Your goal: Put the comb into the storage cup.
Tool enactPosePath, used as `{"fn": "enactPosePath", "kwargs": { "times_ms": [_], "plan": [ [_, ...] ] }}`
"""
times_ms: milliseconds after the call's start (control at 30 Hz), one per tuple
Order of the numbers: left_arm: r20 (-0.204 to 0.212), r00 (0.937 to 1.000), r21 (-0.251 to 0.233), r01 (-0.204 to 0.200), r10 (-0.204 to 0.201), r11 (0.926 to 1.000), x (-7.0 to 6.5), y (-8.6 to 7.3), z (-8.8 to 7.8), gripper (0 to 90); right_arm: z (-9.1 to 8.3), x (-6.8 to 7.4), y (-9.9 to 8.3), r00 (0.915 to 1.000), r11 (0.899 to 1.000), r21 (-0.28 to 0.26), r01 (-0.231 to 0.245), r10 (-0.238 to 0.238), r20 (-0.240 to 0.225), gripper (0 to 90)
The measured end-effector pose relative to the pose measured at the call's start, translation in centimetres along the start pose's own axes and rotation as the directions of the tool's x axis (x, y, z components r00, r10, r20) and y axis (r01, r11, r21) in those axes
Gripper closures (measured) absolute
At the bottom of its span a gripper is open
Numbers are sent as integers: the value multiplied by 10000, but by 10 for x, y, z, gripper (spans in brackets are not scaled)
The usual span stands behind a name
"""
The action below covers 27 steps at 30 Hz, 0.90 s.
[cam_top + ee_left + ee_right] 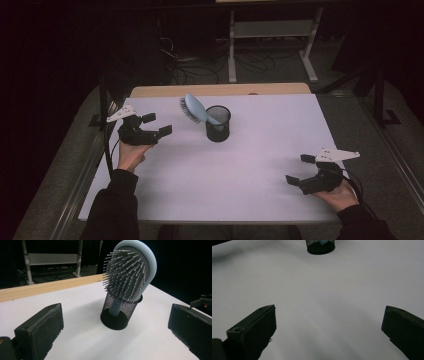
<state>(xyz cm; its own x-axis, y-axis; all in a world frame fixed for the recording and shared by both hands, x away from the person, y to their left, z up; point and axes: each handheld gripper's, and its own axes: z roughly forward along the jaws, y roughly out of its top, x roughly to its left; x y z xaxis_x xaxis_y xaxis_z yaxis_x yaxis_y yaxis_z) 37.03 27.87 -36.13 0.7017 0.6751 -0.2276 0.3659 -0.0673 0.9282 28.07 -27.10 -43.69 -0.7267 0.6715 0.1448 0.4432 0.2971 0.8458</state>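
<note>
Nearest the camera, the person's right forearm lay along the table's near right corner, its hand holding the right gripper [304, 171] just above the white table [260, 165], jaws spread wide and empty, pointing across toward the middle. Farther back on the left, the other forearm reached forward and held the left gripper [157, 125] level, jaws likewise wide apart and gripping nothing, aimed at the black mesh cup [218, 123] near it. Handle down in that cup stood the pale blue hairbrush [194, 108], leaning left, untouched.
</note>
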Motion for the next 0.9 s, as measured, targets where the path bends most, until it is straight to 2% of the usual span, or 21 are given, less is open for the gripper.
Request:
{"fn": "enactPosePath", "kwargs": {
  "times_ms": [300, 633, 900],
  "plan": [
    [-185, 9998, -87, 97, -99, 9999, -2, -16, -15, 0, 0, 0, 0, 10000, 10000, -5, -19, 19, 23, 0],
    [-224, 9997, -23, -125, 124, 9999, -4, -33, -22, 0, 0, -1, 0, 10000, 10000, 38, -15, 15, 1, 0],
    [-511, 9985, -87, -212, 207, 9997, -4, -47, -29, 0, 1, -1, -1, 10000, 10000, 77, -20, 19, 15, 0]
  ]
}}
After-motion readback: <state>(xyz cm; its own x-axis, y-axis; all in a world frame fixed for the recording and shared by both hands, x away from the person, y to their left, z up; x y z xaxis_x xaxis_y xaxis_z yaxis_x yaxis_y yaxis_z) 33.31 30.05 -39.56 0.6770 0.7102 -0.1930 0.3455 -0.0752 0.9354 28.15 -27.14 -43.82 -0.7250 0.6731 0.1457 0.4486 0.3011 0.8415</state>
